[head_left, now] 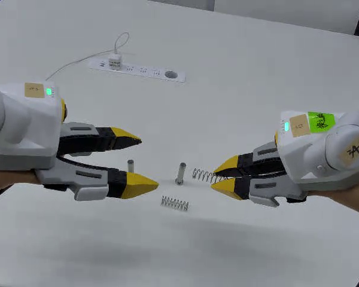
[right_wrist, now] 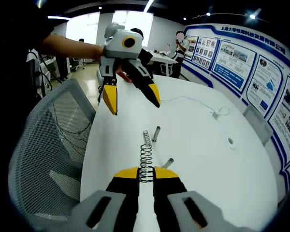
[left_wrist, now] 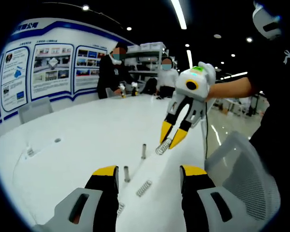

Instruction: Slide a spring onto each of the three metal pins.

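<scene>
The right gripper [head_left: 218, 179] is pinching one end of a thin coiled steel spring [head_left: 203, 175] in nearly shut yellow-tipped jaws, with the free end pointing to nine o'clock at a short upright grey metal pin [head_left: 180, 173] just beside it. The left gripper [head_left: 148, 162] is hovering wide open, holding nothing. The spring is likely needing to be tipped upright and centred over the pin's top before it is lowered.

Left gripper [head_left: 148, 161] at left, jaws spread wide, tips pointing right. Right gripper [head_left: 215, 179] opposite, jaws nearly together, pinching spring [head_left: 202, 175] end. Tips face each other, apart.
</scene>
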### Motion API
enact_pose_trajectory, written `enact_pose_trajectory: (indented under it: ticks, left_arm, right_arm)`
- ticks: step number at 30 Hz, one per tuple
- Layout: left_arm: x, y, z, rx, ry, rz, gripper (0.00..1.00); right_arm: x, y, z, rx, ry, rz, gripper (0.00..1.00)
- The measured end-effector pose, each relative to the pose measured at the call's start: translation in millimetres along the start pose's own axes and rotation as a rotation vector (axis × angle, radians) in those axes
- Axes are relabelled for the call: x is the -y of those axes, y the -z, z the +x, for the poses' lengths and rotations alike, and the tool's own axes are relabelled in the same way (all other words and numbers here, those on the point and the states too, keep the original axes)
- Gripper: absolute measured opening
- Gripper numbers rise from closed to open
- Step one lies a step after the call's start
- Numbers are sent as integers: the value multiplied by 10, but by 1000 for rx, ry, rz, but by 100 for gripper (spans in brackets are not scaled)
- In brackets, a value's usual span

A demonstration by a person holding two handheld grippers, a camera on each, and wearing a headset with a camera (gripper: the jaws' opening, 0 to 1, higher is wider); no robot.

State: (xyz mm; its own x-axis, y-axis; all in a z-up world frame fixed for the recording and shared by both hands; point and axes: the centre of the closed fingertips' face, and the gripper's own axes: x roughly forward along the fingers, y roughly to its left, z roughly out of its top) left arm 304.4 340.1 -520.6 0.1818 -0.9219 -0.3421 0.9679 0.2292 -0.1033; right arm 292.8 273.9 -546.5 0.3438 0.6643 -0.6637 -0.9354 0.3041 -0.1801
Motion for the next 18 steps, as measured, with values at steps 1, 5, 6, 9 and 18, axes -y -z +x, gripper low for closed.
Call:
enact_pose_trajectory:
  ticks: [1, 5, 6, 9, 18]
  left_arm:
    - [22, 5, 18, -1, 7, 1, 53]
    - [127, 41, 99, -16, 39, 28, 51]
    - [154, 64, 116, -26, 46, 39, 51]
    - [184, 98, 139, -33, 50, 50, 50]
    - [272, 37, 187, 3, 71, 65, 42]
  right_arm:
    - [-12, -22, 4, 2, -3, -6, 11]
    - [-68, -95, 31, 2, -21, -32, 11]
    - [-77, -107, 42, 1, -23, -36, 11]
    - [-108, -126, 60, 0, -34, -45, 11]
    - [-208, -199, 77, -3, -66, -66, 11]
